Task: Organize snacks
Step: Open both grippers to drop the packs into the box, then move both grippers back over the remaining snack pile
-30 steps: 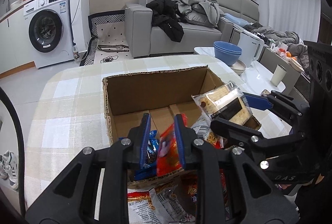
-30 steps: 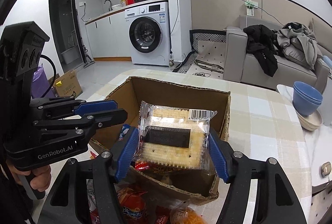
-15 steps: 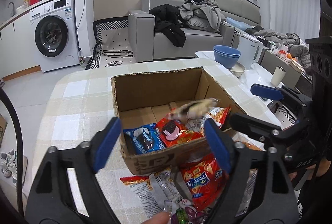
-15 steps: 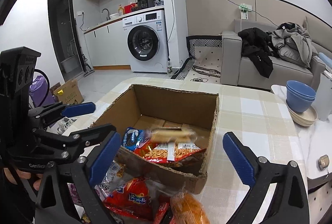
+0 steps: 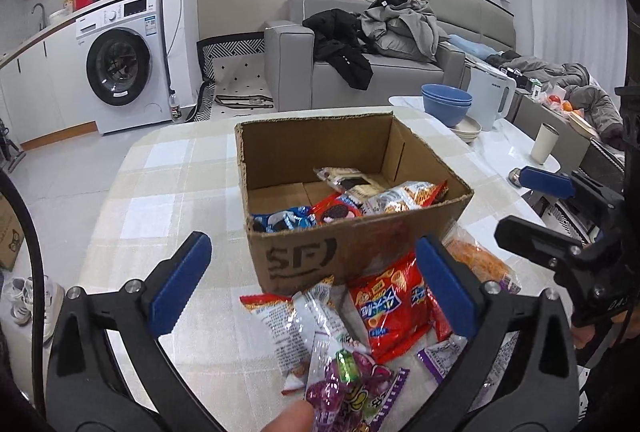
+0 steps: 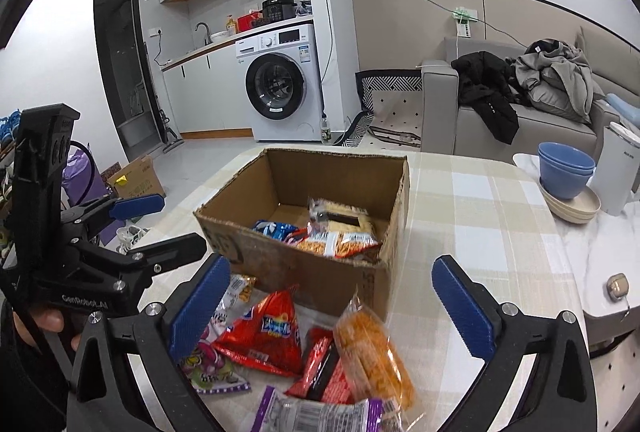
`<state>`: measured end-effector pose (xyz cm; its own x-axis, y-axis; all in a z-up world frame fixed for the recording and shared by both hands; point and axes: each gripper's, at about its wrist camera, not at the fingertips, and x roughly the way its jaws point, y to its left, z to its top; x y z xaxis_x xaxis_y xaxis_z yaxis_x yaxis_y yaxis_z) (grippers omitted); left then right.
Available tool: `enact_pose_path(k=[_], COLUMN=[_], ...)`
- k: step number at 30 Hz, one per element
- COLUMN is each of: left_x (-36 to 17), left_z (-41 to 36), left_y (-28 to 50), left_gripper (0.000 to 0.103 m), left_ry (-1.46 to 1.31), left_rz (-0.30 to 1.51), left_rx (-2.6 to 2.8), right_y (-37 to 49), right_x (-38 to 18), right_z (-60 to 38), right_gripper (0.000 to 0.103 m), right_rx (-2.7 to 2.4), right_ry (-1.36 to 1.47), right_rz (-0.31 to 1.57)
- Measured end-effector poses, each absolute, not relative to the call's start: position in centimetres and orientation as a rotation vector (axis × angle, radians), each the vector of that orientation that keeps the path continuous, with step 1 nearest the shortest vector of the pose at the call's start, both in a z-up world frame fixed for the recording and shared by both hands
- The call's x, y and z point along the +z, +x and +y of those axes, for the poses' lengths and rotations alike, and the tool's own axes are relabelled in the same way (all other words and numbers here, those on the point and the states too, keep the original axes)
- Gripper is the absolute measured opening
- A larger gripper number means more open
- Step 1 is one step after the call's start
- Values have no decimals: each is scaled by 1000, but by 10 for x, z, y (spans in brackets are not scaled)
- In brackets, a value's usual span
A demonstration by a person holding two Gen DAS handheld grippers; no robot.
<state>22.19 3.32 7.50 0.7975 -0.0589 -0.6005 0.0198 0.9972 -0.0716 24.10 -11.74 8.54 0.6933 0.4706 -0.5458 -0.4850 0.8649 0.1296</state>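
Snacks lie in two groups: several packets inside the cardboard box [image 5: 352, 192] mid-table, including a cracker pack [image 6: 344, 218], and loose packets [image 6: 280, 336] at the table's near edge. Left gripper [image 5: 316, 284] and right gripper [image 6: 332, 308] both hang spread wide, holding nothing.

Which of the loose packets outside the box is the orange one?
The orange packet by the cardboard box's near right corner; beside it lie a red triangular bag and purple ones.

A washing machine [image 6: 280, 80], grey sofa [image 5: 360, 72] and stacked blue bowls [image 6: 566, 168] stand behind.
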Motion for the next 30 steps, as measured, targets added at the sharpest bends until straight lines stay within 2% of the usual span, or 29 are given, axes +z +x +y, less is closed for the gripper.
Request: enact_pose_path(k=[11,30], left_x=[51,21], left_z=[37,45], left_y=[177,155], left_gripper=[102,102], left_ry=[-70,-94], left_rz=[678,748], left_rx=[19,11], right_y=[204,181], right_x=[53,11], right_z=[-125,-123], right_gripper=[103,103], right_rx=[503,517], right_ry=[-45,-144], right_rz=[663,847])
